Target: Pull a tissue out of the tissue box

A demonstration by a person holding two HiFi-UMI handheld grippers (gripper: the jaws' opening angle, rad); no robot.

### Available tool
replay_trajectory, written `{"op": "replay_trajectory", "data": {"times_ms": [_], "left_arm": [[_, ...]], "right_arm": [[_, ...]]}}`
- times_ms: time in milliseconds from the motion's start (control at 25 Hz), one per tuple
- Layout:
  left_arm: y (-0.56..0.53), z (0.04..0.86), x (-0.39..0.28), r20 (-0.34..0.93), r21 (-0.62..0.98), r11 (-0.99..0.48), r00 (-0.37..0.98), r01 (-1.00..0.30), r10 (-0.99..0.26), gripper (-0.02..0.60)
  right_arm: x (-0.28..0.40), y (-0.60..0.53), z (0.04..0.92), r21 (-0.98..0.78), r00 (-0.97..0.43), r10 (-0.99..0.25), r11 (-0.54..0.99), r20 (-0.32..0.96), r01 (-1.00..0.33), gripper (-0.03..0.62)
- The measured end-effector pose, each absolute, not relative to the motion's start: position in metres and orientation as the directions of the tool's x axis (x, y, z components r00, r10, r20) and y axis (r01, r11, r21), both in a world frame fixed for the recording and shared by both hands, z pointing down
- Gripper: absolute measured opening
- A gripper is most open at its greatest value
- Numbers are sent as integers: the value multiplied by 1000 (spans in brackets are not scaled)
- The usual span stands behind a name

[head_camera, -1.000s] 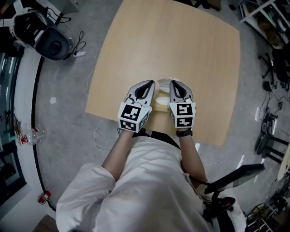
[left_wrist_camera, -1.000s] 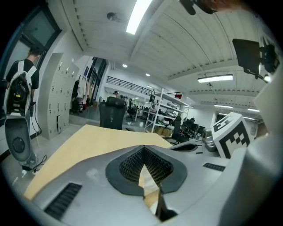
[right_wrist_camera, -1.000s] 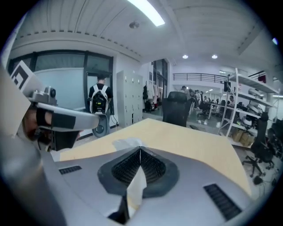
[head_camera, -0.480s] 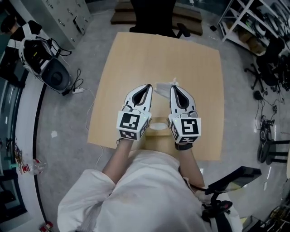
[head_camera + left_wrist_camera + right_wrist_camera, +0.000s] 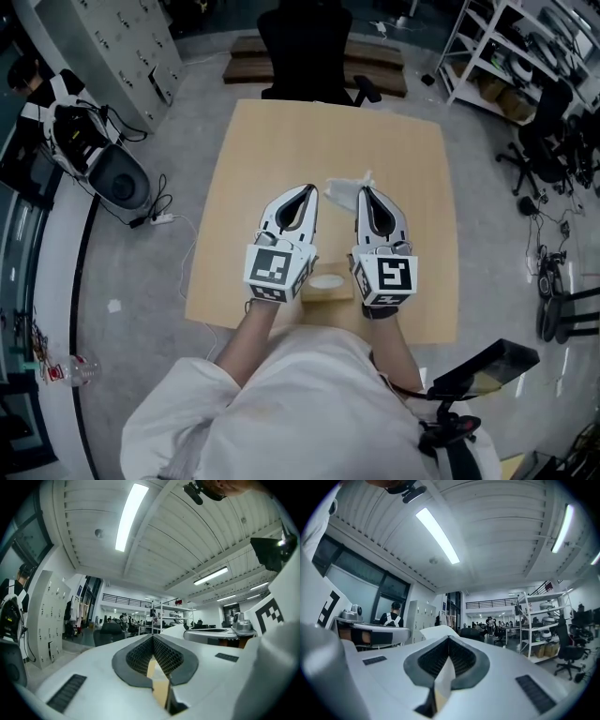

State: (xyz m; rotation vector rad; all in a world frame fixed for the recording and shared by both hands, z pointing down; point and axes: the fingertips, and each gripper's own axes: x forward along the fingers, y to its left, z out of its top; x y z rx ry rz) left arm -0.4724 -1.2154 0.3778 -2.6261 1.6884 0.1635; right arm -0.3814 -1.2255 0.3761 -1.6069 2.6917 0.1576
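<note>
Lab workspace, shelving [image 5: 487, 47], lockers [image 5: 122, 42], office chair [image 5: 309, 47]

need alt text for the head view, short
Seen from above, a person's right gripper pinches a white tissue, held apart from the tissue box that sits near the front edge of a wooden table. The left gripper is shut and empty beside it. A black chair stands at the table's far end.

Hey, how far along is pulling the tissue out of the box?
Done, it seems: a tissue is pinched in the right gripper, whose jaws are shut on it, raised above the table and apparently clear of the tissue box. In hand: only that tissue; the left gripper is shut on nothing. Left: little, perhaps setting the tissue down.
</note>
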Motion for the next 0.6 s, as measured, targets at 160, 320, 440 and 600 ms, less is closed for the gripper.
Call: {"op": "replay_trajectory", "data": {"times_ms": [160,320,440,600], "left_arm": [[-1206,381,-469,-88,51,-415,410,-908,-908,-6],[-1201,386,-479,-79,55,-404,399,-913,-913,-6],[-1196,393,-485,-72,64,-396,392,-916,-917,-6],[-1182,407,-488,-38,98,-386,384,-917,-923,-6]], "right_arm": [[-373,-1221,376,64,-467,-883,464,-55,-884,3],[-381,-1217,378,59,-474,-878,471,-61,-880,3],[-387,-1212,387,50,-480,-876,478,-48,-877,3],[-389,-1197,400,39,-490,-872,489,-8,-871,3]]}}
